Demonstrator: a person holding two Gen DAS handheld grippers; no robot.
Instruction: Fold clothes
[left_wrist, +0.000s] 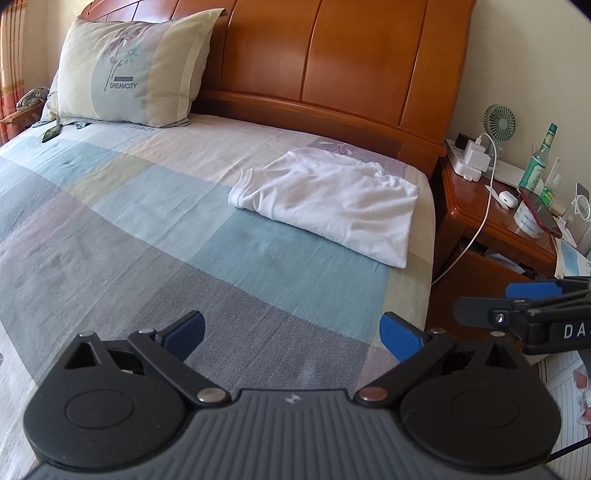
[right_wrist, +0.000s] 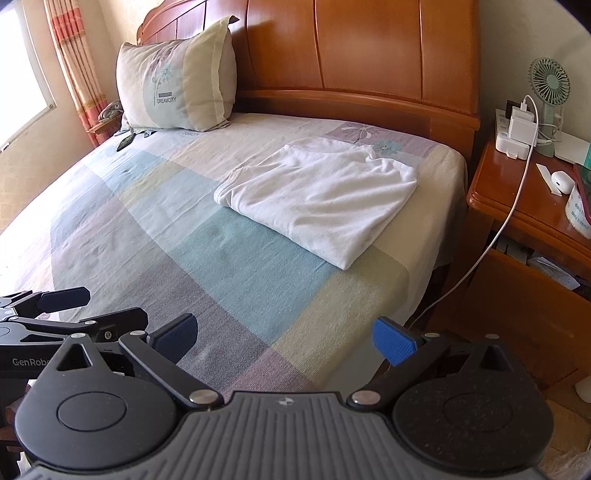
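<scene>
— White garment (left_wrist: 325, 199), where is it lying?
— It is lying folded on the checked bed sheet (left_wrist: 147, 229), near the wooden headboard (left_wrist: 332, 55) and toward the edge by the nightstand (right_wrist: 524, 206).
— Is either tool touching it?
— No. The left gripper (left_wrist: 291, 332) is hovering over the sheet with its blue pads spread wide, gripping nothing. The right gripper (right_wrist: 284, 338) is hanging well short of the garment too, jaws equally wide and empty.
— Anything else on the bed?
— A pillow (right_wrist: 177, 77) is leaning against the headboard

Pillow (left_wrist: 133, 70) against headboard (left_wrist: 332, 55); fan (right_wrist: 548, 83), bottle (left_wrist: 540, 158) on nightstand (right_wrist: 517, 199).
</scene>
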